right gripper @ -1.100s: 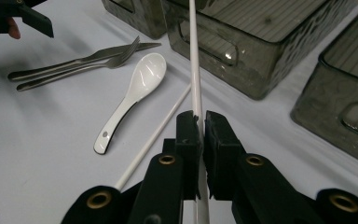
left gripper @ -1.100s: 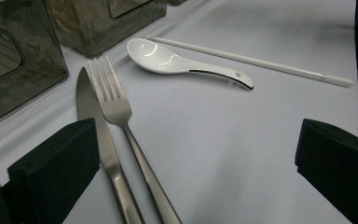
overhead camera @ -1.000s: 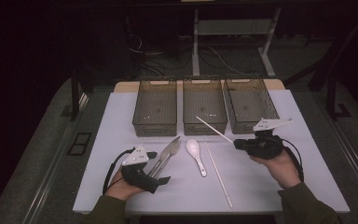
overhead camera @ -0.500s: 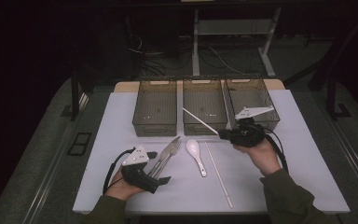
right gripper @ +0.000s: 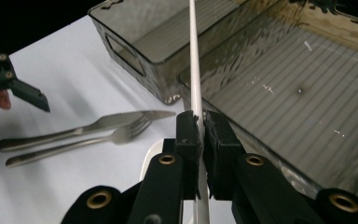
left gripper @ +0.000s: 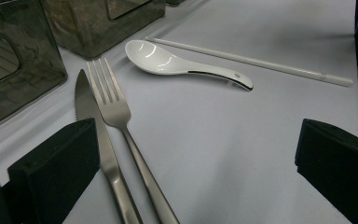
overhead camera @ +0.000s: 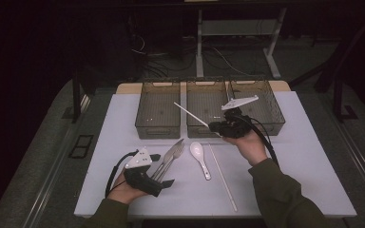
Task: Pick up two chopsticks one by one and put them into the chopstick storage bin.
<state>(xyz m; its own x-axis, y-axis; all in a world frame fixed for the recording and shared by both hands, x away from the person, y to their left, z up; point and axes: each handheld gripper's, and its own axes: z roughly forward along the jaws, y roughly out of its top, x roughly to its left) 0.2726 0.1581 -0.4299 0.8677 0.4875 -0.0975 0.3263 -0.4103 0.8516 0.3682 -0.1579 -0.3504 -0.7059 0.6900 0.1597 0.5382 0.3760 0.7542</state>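
My right gripper (overhead camera: 214, 127) is shut on a white chopstick (overhead camera: 189, 113) and holds it above the front edge of the middle bin (overhead camera: 203, 90). The stick slants up and to the left. In the right gripper view the jaws (right gripper: 200, 126) pinch the chopstick (right gripper: 193, 56) near its lower part. A second white chopstick (overhead camera: 222, 176) lies on the table beside a white spoon (overhead camera: 200, 156). My left gripper (overhead camera: 162, 169) rests open at the front left, around the handles of a knife (left gripper: 93, 130) and a fork (left gripper: 116, 112).
Three smoky clear bins stand in a row at the back: the left bin (overhead camera: 158, 109), the middle one and the right bin (overhead camera: 262, 102). The white tabletop (overhead camera: 309, 161) ends close to the person's body. The spoon (left gripper: 177, 63) and the loose chopstick (left gripper: 261, 63) lie beyond the left jaws.
The right gripper has carried the chopstick to the left and a little up, from the right bin's front to the middle bin's front edge. The left gripper has stayed put.
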